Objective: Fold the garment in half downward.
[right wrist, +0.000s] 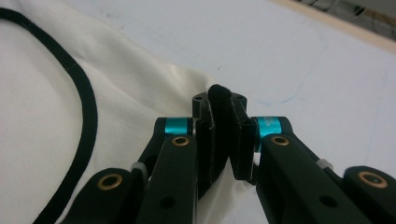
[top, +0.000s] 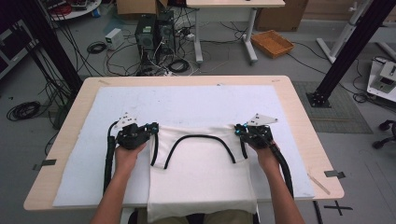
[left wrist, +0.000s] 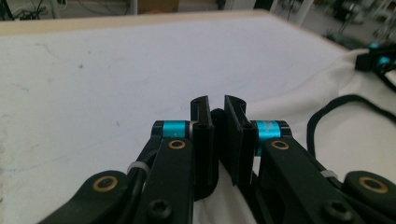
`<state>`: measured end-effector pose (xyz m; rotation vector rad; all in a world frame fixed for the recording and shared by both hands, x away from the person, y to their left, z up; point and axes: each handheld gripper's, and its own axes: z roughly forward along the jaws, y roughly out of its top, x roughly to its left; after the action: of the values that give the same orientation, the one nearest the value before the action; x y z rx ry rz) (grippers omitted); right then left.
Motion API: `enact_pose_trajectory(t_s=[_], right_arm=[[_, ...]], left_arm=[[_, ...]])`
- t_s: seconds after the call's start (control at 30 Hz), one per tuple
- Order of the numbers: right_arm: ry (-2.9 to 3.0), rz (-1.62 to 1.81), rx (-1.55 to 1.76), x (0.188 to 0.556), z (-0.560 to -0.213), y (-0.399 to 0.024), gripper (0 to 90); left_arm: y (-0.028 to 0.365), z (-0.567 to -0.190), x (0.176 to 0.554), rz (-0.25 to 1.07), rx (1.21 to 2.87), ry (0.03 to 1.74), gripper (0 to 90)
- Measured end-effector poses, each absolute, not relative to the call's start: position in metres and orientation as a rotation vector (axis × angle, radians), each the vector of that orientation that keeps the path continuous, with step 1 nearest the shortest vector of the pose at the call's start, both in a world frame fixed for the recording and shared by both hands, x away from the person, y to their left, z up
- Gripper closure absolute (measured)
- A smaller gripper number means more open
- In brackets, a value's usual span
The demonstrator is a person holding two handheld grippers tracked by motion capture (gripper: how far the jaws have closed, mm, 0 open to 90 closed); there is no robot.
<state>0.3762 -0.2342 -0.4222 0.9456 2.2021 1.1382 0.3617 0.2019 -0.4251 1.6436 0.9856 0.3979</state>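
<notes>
Both of my grippers are clamped down right now: the left gripper (top: 152, 130) pinches one shoulder strap of the white tank top (top: 201, 172) and the right gripper (top: 239, 130) pinches the other, black trim squeezed between the jaws. The top's plain white with black edging (top: 200, 137) around neck and armholes. It lies flat on the white mat (top: 187, 105), straps at my jaws, hem hanging over the table's (top: 299, 107) near edge.

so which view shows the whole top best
The high view: the white top lies flat on the mat, its black-trimmed neckline and both strap ends visible, hem hanging off the near edge. The left gripper view shows only a corner of the cloth; the right gripper view shows one shoulder.
</notes>
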Motion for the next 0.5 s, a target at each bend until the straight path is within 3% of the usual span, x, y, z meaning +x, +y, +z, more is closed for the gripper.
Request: enact_pose_trajectory(t_s=[0.5], right_arm=[[2.314, 1.429, 0.553, 0.282, -0.41, -0.253, 82.1]], left_arm=[[0.218, -0.413, 0.268, 0.346, 1.729, 0.687, 80.9]])
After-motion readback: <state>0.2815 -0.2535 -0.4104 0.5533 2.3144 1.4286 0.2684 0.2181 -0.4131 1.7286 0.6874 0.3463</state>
